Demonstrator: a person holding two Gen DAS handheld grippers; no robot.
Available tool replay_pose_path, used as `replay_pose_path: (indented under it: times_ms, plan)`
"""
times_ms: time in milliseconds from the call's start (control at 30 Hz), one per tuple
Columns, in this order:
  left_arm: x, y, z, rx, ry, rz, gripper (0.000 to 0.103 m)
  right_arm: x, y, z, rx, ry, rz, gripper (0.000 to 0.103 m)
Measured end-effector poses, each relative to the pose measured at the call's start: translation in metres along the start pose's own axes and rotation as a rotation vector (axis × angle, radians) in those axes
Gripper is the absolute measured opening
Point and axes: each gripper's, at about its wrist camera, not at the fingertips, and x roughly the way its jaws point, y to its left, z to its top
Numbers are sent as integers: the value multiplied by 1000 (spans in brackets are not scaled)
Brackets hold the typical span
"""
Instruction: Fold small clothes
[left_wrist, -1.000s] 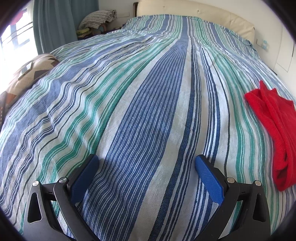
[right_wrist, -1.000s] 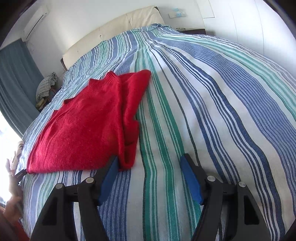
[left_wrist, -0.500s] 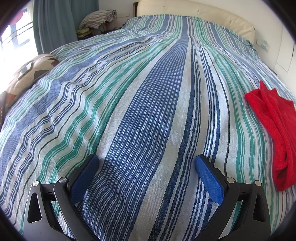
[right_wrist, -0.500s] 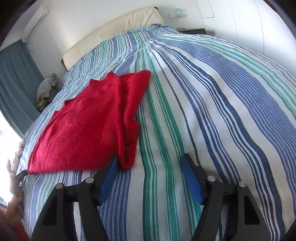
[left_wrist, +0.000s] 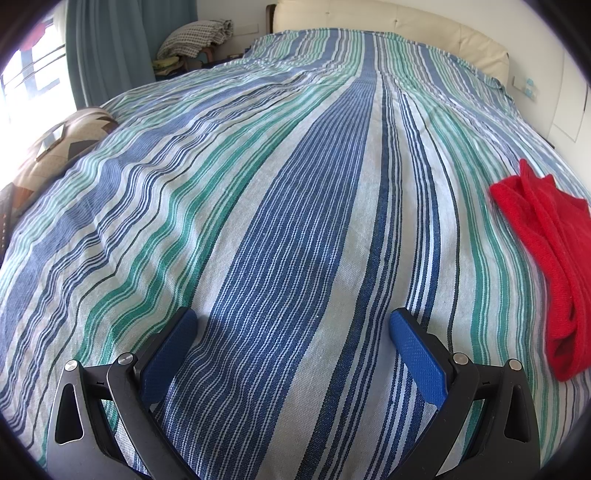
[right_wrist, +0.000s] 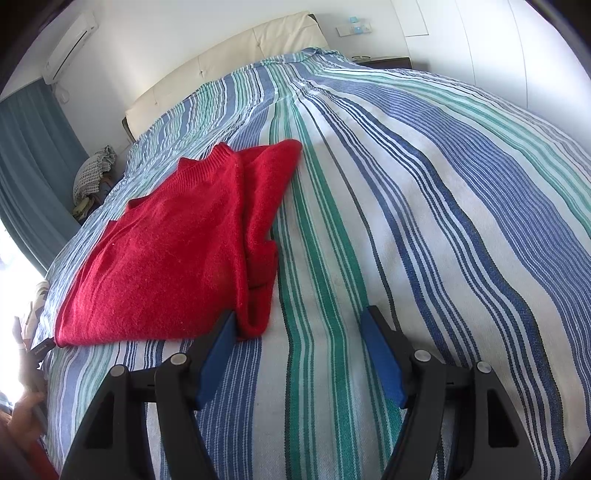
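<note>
A small red knit sweater lies on the striped bedspread, with one side and its sleeve folded in over the body. My right gripper is open and empty just in front of the sweater's near right corner, its left finger beside the hem. In the left wrist view the sweater shows at the far right edge. My left gripper is open and empty over bare bedspread, well left of the sweater.
A cream headboard closes the far end of the bed. A patterned cushion lies at the bed's left edge. A folded blanket sits on a chair by the teal curtain. A bedside table stands at the far right.
</note>
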Motion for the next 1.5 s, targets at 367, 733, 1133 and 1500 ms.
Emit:
replay_pose_path:
  times_ms: [367, 733, 1133, 1500]
  plan:
    - [0, 0, 0, 0, 0, 0, 103, 0, 0, 0, -2, -1, -1, 69]
    - [0, 0, 0, 1, 0, 0, 103, -1, -1, 0, 3, -5, 8, 69]
    - [1, 1, -1, -3, 0, -1, 103, -3, -1, -1, 3, -6, 10, 70]
    - [1, 1, 0, -3, 1, -2, 103, -1, 9, 0, -35, 5, -29, 73]
